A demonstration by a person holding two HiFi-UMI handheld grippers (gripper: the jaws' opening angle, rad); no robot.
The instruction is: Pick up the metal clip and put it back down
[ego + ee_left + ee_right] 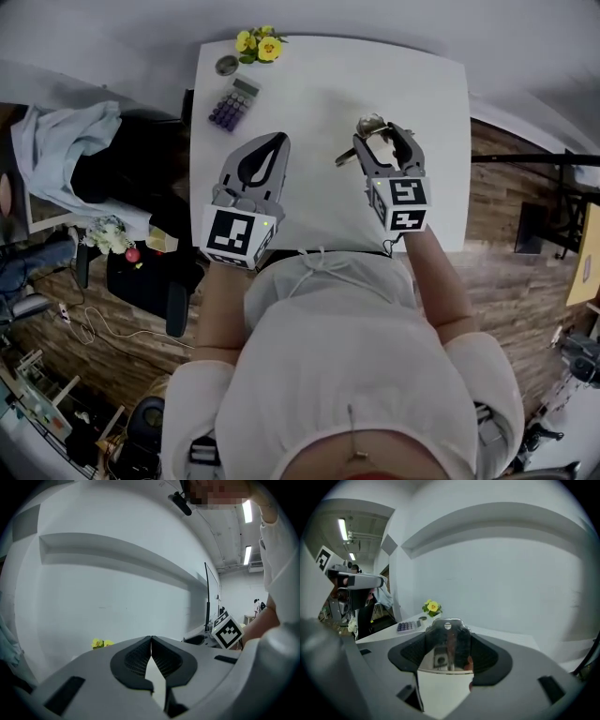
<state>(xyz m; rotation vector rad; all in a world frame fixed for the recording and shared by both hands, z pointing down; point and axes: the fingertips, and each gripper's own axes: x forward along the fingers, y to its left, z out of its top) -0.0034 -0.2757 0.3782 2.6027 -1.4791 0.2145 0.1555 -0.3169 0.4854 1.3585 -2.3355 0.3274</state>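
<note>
**A:** Is the metal clip [447,641] accounted for?

**B:** It is held between the 2 jaws of the right gripper [379,137]. The pads are pressed on its sides and the jaws are set part-way apart. It is located to the right of the calculator [234,102], over the white table [319,202]. Contact with the tabletop cannot be confirmed.

**A:** And the left gripper [151,641]?

**B:** Its jaws are closed tip to tip, and nothing is seen between them. In the head view it is placed nearer the person than the calculator. 1 cluster of yellow flowers [259,44] is noted just beyond the calculator.
</note>
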